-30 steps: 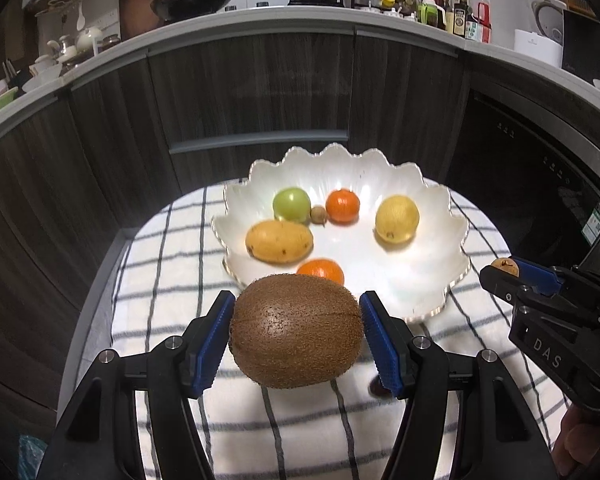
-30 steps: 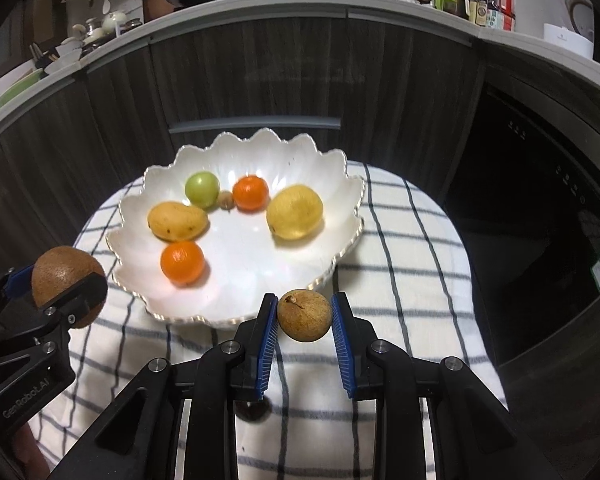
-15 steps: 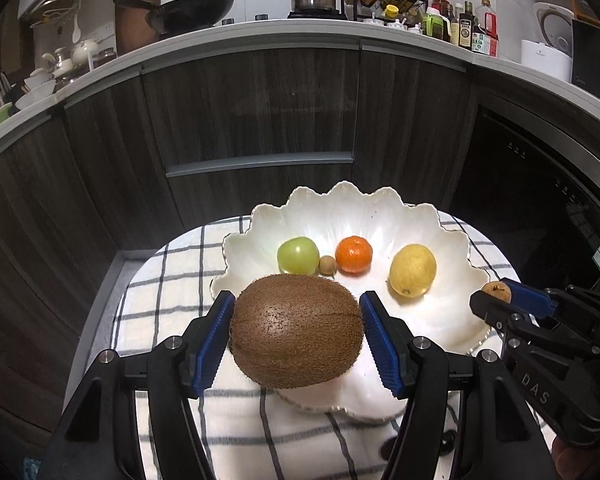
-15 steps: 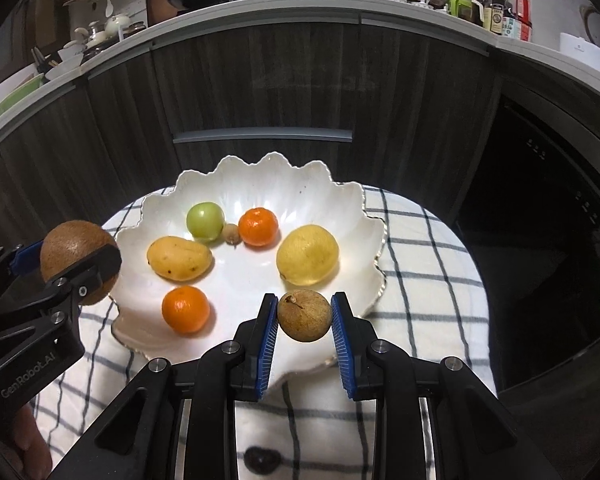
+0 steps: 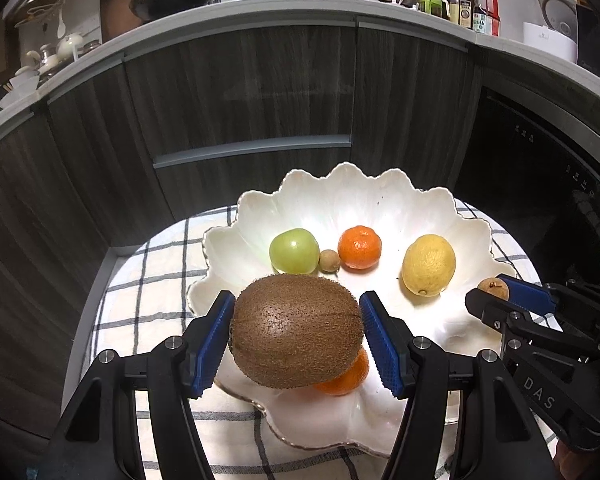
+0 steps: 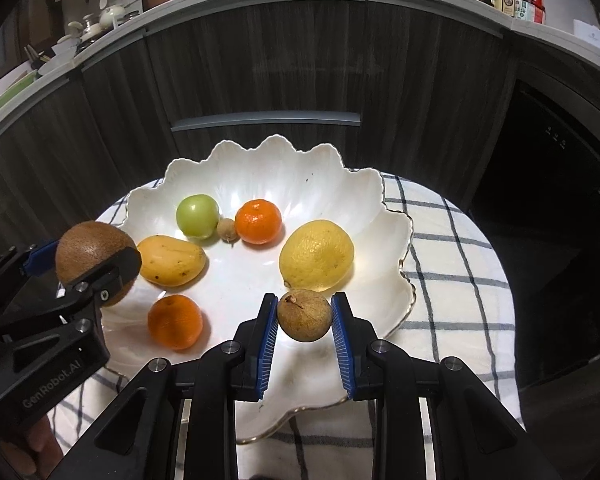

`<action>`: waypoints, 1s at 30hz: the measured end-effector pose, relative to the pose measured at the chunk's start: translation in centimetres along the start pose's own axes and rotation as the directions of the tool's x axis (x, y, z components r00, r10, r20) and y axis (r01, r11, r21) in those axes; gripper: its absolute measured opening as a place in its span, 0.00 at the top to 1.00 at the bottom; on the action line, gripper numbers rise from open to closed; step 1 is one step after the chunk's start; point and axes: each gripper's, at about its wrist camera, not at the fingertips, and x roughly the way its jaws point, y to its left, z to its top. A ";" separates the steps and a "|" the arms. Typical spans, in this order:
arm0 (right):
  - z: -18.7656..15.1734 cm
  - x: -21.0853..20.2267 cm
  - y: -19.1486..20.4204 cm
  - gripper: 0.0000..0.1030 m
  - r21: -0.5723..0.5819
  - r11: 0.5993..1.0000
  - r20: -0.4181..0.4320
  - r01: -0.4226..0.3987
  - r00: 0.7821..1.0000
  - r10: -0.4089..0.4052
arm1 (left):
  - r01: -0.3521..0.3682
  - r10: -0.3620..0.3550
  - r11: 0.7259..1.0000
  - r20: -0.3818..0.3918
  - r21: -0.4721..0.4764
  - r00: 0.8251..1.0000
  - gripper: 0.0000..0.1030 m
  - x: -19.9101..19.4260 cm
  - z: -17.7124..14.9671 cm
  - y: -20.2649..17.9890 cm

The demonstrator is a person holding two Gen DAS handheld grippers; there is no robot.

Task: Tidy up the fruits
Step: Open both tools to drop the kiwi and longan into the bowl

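Holding one fuzzy brown kiwi (image 5: 296,330) in your left gripper (image 5: 296,336), one small tan longan (image 6: 304,315) in your right gripper (image 6: 304,322), both clamped above the scalloped white bowl (image 6: 332,168).
Bowl holds two orange mandarins (image 6: 258,221), one green apple (image 6: 197,216), one yellow lemon (image 6: 317,254), one yellow mango (image 6: 171,260), one more longan.

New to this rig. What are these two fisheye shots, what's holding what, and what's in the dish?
No robot here: a person carries one hand-held gripper in each hand, each with a camera looking along its two blue-padded fingers.

Left camera: the left hand-held gripper clamps a kiwi over the white scalloped dish.

Right camera: the right hand-held gripper clamps a small brown round fruit above the dish's near side.

In the dish: green fruit, tiny brown fruit, two mandarins, lemon, yellow mango. The dish sits on a checked cloth.
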 end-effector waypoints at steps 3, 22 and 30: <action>0.2 0.4 -0.1 0.72 -0.001 1.000 -0.006 -0.005 1.000 0.005 | 0.005 -0.005 1.000 -0.012 0.002 1.000 0.39 0.5 0.0 0.0; 0.9 -1.3 -0.8 0.18 0.001 0.997 0.063 0.083 0.995 -0.083 | -0.094 0.093 0.995 0.036 0.024 0.995 0.09 -1.4 0.8 0.4; 0.7 -3.2 -0.9 0.18 0.008 0.994 0.080 0.113 0.990 -0.113 | -0.125 0.124 0.992 0.072 0.010 0.990 0.00 -3.6 0.6 0.4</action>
